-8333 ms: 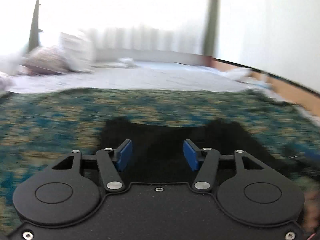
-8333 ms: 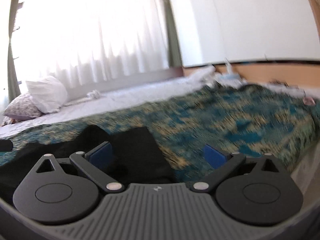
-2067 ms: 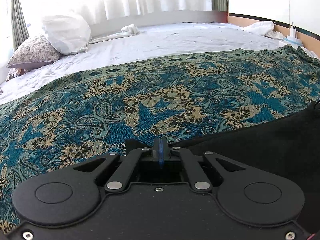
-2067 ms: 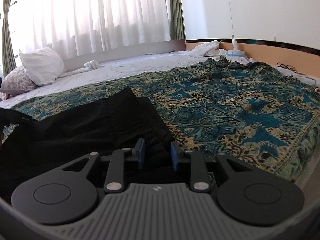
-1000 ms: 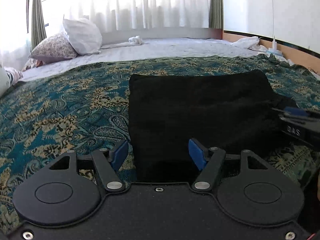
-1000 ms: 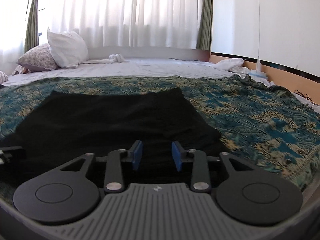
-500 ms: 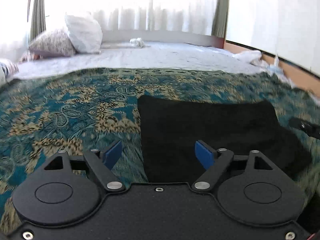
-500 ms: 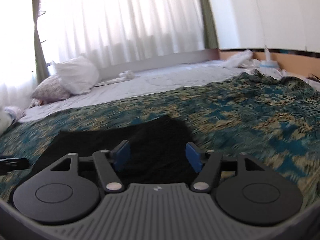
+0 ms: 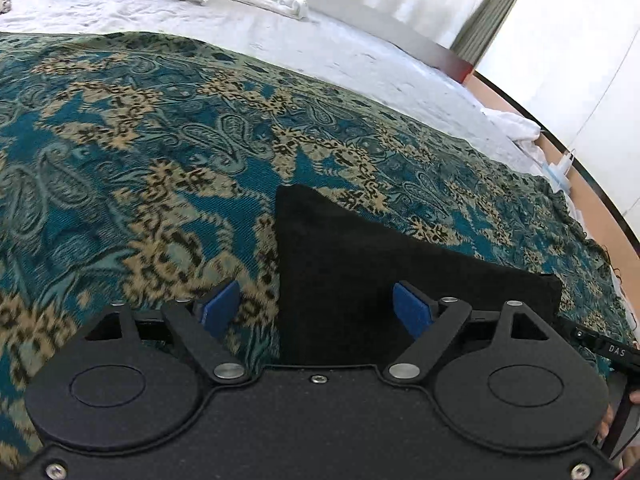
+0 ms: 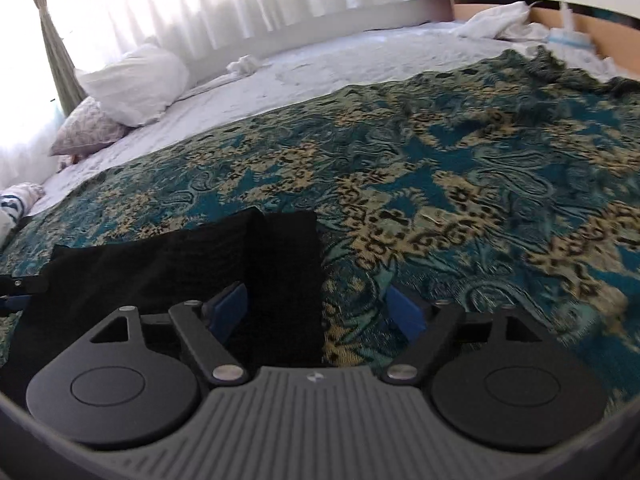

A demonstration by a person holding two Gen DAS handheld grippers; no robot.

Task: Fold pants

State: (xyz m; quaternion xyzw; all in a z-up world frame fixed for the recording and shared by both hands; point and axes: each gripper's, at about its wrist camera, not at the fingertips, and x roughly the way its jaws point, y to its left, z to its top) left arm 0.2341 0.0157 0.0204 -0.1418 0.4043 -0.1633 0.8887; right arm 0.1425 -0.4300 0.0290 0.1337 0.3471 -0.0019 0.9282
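While the black pants (image 9: 384, 264) lie folded into a compact rectangle on the patterned bedspread (image 9: 140, 152), the left claw (image 9: 316, 310) and right claw (image 10: 320, 308) hover spread and empty, so folding looks finished, perhaps needing only smoothing.

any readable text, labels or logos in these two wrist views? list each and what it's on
"DAS": white letters on the black body of the right gripper, seen at the right edge of the left wrist view.
A small emblem on the right gripper's grey ribbed housing in its own view: too small to read.
Nothing readable on the black pants, the paisley bedspread or the pillows.
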